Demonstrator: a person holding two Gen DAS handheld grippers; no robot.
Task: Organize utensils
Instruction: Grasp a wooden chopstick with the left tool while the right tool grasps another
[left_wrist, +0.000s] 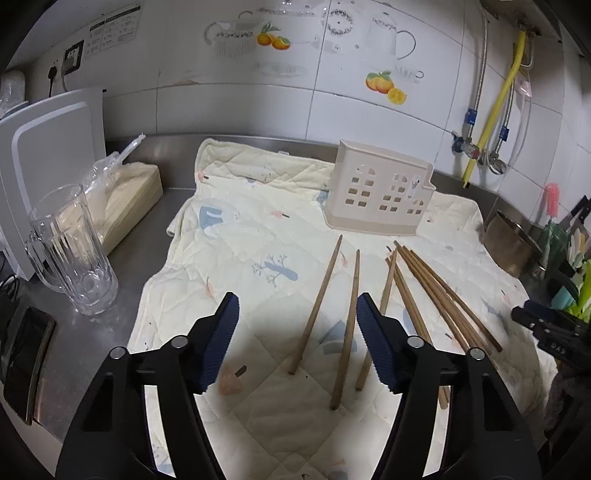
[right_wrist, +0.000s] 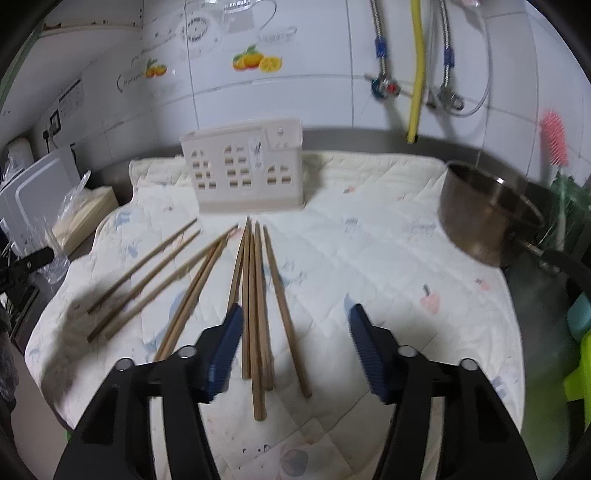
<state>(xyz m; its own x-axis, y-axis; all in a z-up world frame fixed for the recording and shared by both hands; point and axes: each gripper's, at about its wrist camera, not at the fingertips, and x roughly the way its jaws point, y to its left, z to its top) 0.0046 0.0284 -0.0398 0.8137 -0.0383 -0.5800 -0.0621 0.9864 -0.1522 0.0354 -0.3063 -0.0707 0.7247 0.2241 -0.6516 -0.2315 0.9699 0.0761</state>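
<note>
Right gripper (right_wrist: 295, 347) parted above wooden chopsticks (right_wrist: 255, 314) on quilted cloth (right_wrist: 369, 258), beige holder (right_wrist: 243, 173) behind, steel pot (right_wrist: 484, 218) right

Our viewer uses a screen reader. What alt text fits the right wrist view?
An open hand-held gripper hangs over wooden chopsticks spread on a pale quilted cloth. Behind them stands a beige holder; a steel pot sits at right.

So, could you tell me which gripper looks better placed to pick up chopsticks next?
Probably the right gripper: its open jaws already straddle the bundled chopsticks. The left gripper brackets only two loose chopsticks. Both face the holder.
</note>
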